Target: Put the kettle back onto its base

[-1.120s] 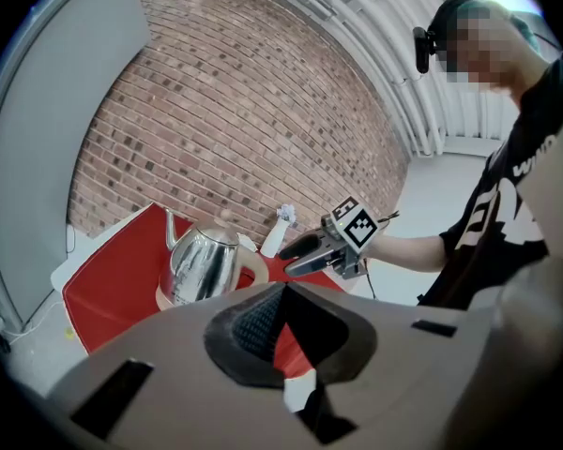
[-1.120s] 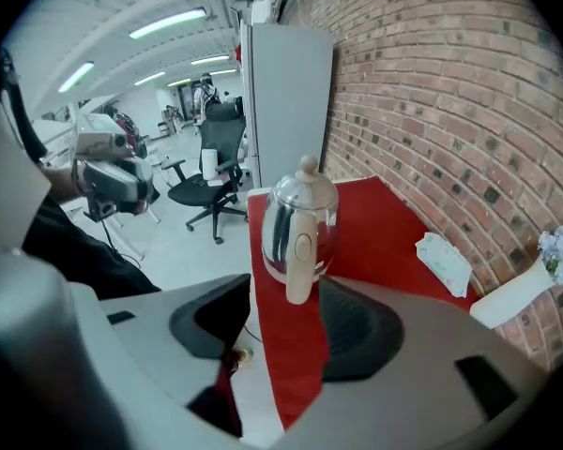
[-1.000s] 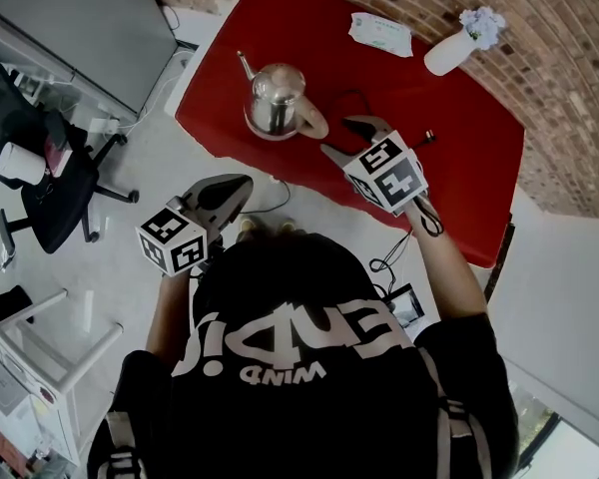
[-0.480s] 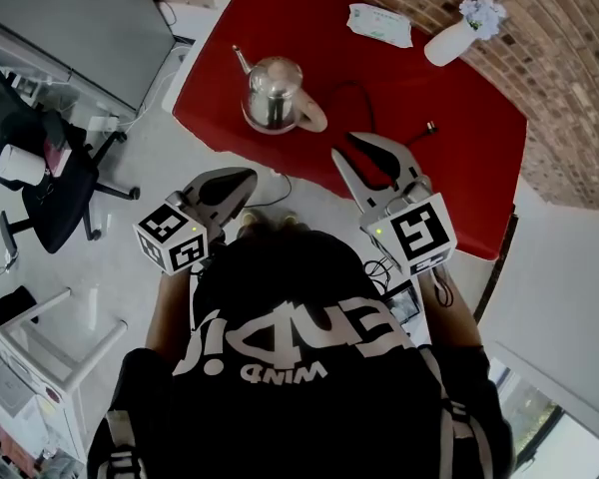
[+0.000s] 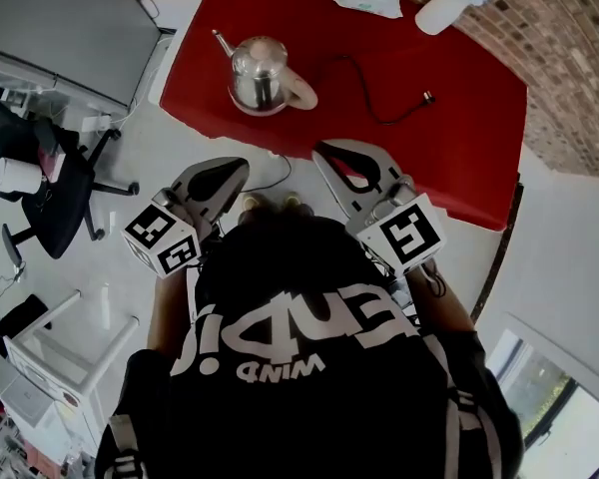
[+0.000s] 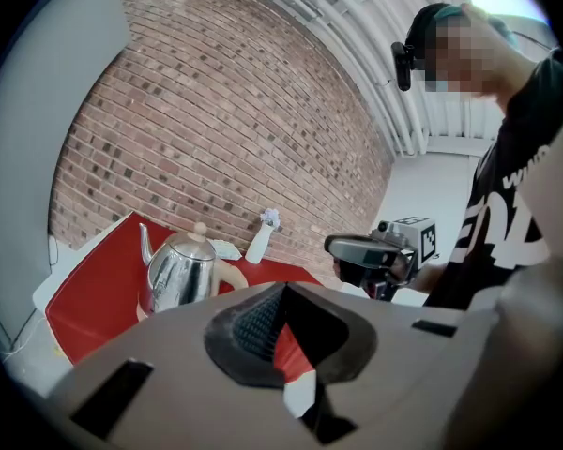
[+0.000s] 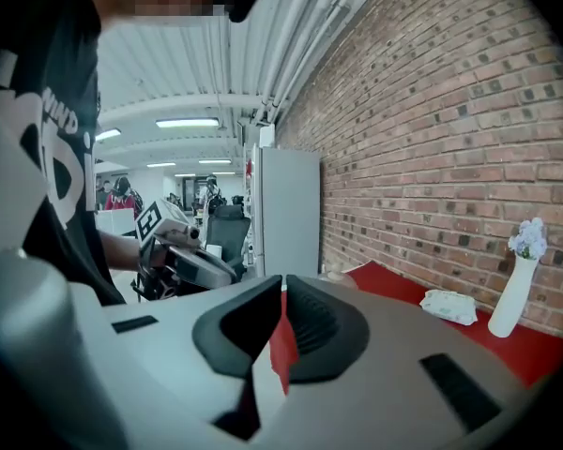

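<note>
In head view alone: cord (image 5: 377, 120) on red table (image 5: 459, 138) beside kettle (image 5: 259, 75).

upside-down white "wind" lettering on the black shirt (image 5: 309, 407)

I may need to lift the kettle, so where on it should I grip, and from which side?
Take the tan handle, the loop on the kettle opposite the spout. It points toward the near right in the head view, so come in from there. The rest is round, smooth steel, likely a poor hold; the handle stands clear of it.
</note>
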Demonstrator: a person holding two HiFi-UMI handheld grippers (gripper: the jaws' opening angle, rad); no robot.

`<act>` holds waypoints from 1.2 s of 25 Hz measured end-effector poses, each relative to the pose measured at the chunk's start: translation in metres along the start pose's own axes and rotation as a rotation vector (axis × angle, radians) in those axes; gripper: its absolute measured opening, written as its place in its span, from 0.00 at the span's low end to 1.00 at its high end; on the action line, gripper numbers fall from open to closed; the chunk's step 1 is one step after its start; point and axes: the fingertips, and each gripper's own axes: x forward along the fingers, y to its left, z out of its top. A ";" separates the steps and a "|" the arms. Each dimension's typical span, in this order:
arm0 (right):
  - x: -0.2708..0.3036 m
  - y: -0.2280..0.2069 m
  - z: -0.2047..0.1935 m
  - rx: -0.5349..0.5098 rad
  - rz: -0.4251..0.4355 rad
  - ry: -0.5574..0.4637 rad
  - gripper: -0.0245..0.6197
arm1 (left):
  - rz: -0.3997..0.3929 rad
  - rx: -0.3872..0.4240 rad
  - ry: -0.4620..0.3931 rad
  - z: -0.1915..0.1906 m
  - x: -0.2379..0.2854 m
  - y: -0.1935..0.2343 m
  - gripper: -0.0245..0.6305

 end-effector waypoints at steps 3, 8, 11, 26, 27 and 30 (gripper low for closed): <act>-0.002 0.008 -0.001 0.028 0.040 -0.027 0.09 | 0.000 0.007 0.014 0.002 0.001 -0.003 0.05; -0.002 0.015 0.007 0.030 0.123 -0.071 0.08 | -0.003 0.014 0.034 0.006 0.005 -0.011 0.05; -0.003 0.020 0.011 0.022 0.171 -0.082 0.07 | -0.007 0.016 0.030 0.008 0.006 -0.014 0.05; -0.004 0.032 0.007 0.008 0.257 -0.055 0.07 | -0.005 0.023 0.029 0.008 0.003 -0.019 0.05; -0.004 0.032 0.007 0.010 0.257 -0.057 0.07 | -0.005 0.024 0.030 0.008 0.002 -0.020 0.05; -0.005 0.031 0.007 0.012 0.253 -0.056 0.07 | -0.005 0.027 0.031 0.008 0.001 -0.021 0.05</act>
